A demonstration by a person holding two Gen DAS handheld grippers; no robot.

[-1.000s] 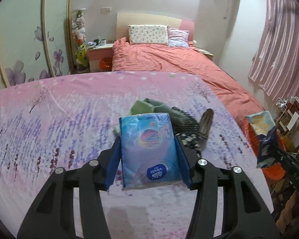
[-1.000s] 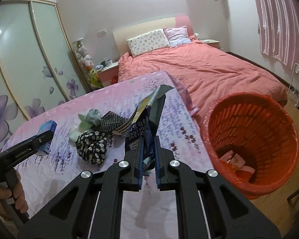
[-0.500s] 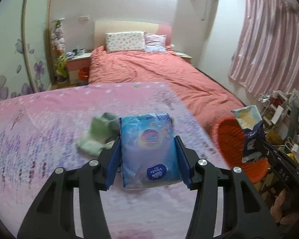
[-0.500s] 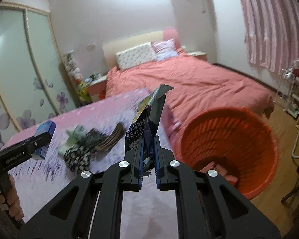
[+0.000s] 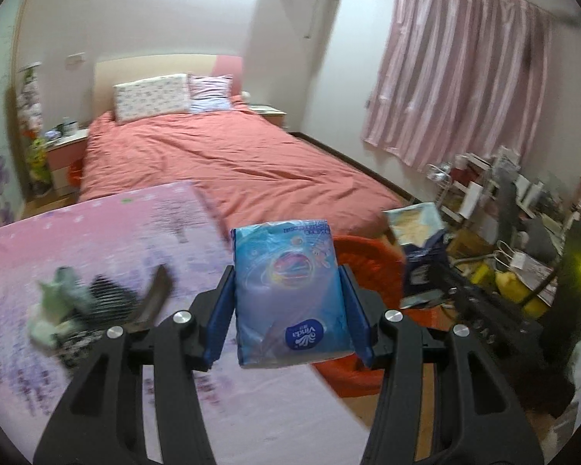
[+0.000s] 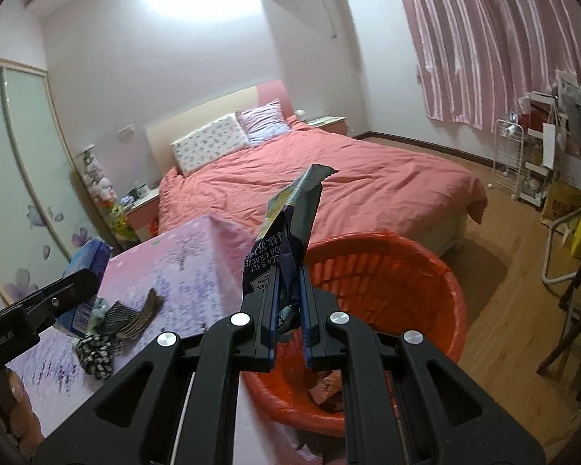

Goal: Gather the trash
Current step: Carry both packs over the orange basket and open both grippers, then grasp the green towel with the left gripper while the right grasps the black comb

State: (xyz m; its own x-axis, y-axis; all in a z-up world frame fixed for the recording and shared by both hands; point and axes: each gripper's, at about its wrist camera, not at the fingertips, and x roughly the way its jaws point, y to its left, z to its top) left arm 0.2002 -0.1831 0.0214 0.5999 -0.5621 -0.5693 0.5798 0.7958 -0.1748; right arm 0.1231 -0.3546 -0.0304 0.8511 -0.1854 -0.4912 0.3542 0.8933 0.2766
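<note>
My left gripper [image 5: 288,290] is shut on a blue tissue pack [image 5: 288,294] and holds it over the table's right edge, in front of the orange trash basket [image 5: 362,255]. My right gripper [image 6: 289,294] is shut on a dark cracker wrapper [image 6: 290,228] and holds it upright over the near rim of the basket [image 6: 418,302]. Some trash lies in the basket's bottom. The wrapper also shows in the left wrist view [image 5: 418,236], and the tissue pack shows in the right wrist view [image 6: 87,259].
Socks and a dark cloth [image 6: 112,321] lie on the table's pink floral cover [image 5: 97,232]. A bed with a red cover [image 6: 329,186] stands behind. A cluttered rack and chair [image 6: 554,178] stand at the right on the wood floor.
Both grippers have swung right from the table toward the basket, each still holding its item. The wrapper now hangs over the basket's rim.
</note>
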